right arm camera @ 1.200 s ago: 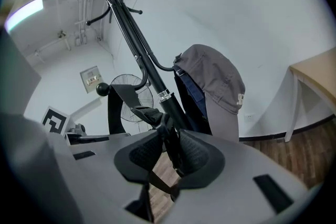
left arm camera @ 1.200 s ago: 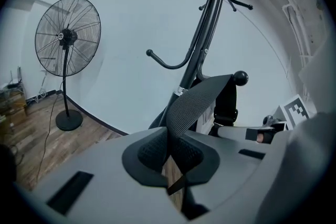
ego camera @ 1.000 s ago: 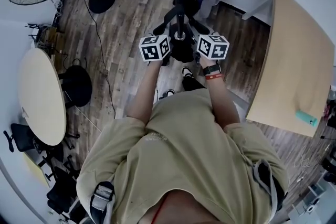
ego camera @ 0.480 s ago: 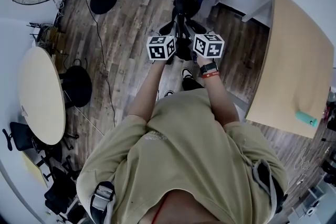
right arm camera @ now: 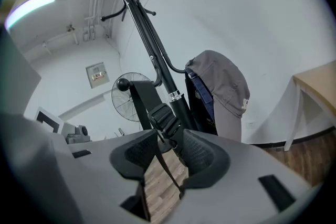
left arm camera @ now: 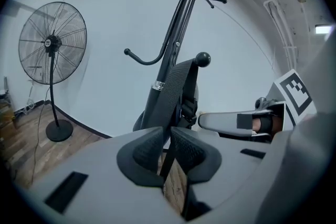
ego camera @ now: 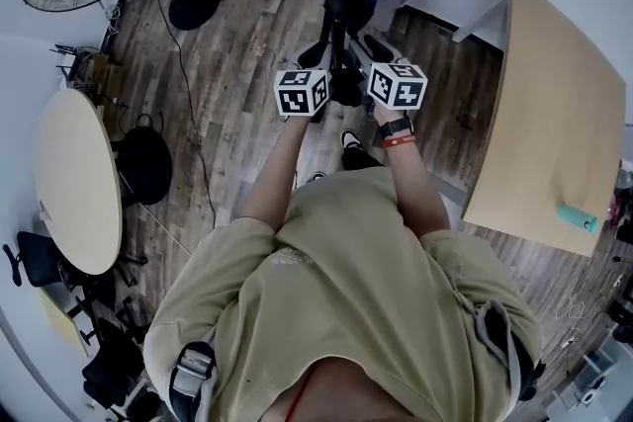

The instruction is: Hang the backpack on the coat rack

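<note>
The backpack strap (left arm camera: 181, 84) hangs over a ball-tipped hook (left arm camera: 202, 59) of the coat rack (left arm camera: 167, 55), near the middle of the left gripper view. The left gripper (left arm camera: 169, 138) has its pads closed on the thin lower part of this strap. The right gripper (right arm camera: 169, 145) is opening: the strap with its buckle (right arm camera: 164, 119) passes between the pads, and they do not press it. A gray garment (right arm camera: 223, 86) hangs on the rack at the right. A fan (left arm camera: 52, 42) stands at the left on the wooden floor (left arm camera: 26, 139).
</note>
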Available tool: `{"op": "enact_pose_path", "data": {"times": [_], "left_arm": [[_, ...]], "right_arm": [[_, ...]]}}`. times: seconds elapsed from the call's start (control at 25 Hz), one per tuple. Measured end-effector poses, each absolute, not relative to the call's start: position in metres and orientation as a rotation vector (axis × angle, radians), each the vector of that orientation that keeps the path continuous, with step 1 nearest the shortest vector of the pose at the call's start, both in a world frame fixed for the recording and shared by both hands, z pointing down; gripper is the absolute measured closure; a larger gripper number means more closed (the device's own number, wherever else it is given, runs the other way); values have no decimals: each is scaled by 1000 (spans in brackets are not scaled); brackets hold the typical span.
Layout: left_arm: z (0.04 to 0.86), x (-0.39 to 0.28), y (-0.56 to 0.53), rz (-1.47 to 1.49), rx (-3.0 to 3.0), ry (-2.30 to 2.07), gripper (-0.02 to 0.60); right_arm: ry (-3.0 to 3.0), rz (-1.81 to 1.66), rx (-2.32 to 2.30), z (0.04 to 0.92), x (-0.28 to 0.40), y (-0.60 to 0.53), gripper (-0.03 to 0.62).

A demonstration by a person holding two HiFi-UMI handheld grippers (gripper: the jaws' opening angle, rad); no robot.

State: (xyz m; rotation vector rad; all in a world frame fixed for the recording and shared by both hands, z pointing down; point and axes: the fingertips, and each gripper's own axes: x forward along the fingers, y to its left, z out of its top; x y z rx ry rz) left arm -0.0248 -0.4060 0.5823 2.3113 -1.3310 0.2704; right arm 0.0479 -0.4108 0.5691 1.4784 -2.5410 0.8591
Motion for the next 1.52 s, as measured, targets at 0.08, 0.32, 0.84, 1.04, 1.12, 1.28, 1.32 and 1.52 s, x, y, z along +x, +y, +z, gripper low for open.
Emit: {"op": "enact_pose_path", "data": {"times": [0.08,0.32,0.84,1.04,1.12,1.28,1.32,1.52], "left_arm": [[580,-26,-402,268,2317,-1339,517],[561,-29,-385,221,2374,-1325,517],[487,-68,-342,82,2461,-1488,522],[462,-82,-324,33,2489,-1540,532],[455,-86,-317,28,2498,-1551,534],[452,-95,-303,31,2502,-1567,540],[452,-96,-300,35,2502,-1571,541],[456,-102,-287,45,2499,-1584,548]], "right_arm": [[-2546,844,1490,565,52,-408,428],[-2519,733,1528,552,58,-391,428],[-2538,580,1716,490,93,-341,488],[-2544,481,1773,466,102,-324,514],[-2545,455,1789,459,104,-316,523],[-2544,421,1804,452,104,-303,539],[-2542,417,1806,452,103,-300,542],[-2535,411,1820,455,104,-289,559]]}}
